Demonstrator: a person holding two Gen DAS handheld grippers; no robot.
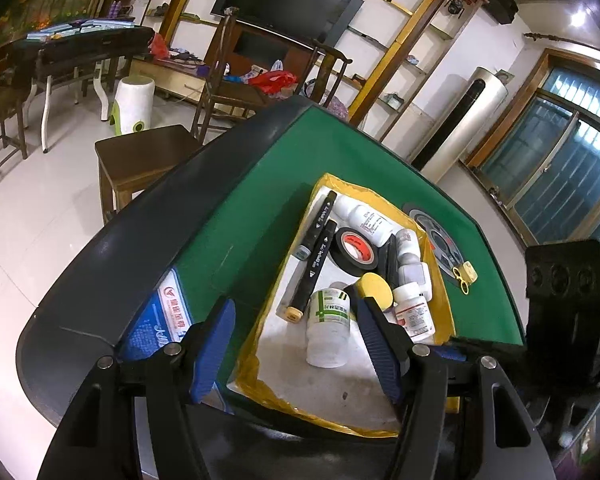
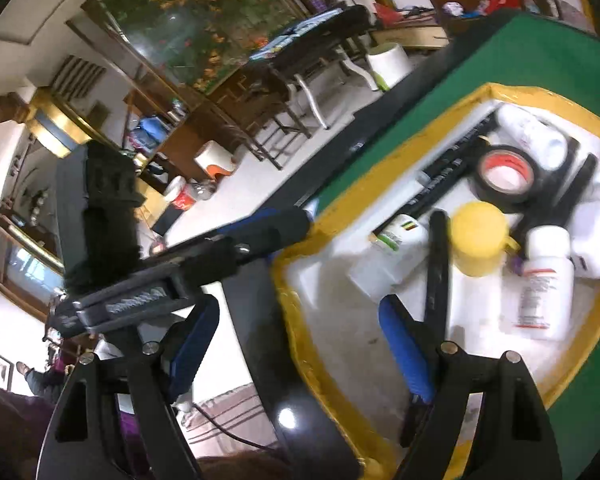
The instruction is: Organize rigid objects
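Note:
A white foam tray with yellow-taped rim (image 1: 256, 364) (image 2: 300, 320) sits on the green table. It holds black markers (image 1: 314, 272), a black tape roll (image 1: 354, 249) (image 2: 506, 178), white pill bottles (image 1: 328, 326) (image 2: 540, 284), and a yellow round lid (image 1: 376, 289) (image 2: 478, 236). My left gripper (image 1: 296, 344) is open and empty above the tray's near end. My right gripper (image 2: 296, 344) is open and empty over the tray's near left edge. The left gripper's body (image 2: 172, 272) shows in the right wrist view.
Small yellow scissors (image 1: 465, 275) lie on a round dark panel (image 1: 440, 236) in the table's middle, right of the tray. A blue card (image 1: 160, 324) lies at the table's dark rim. A wooden stool (image 1: 140, 160) and chairs stand beyond the table.

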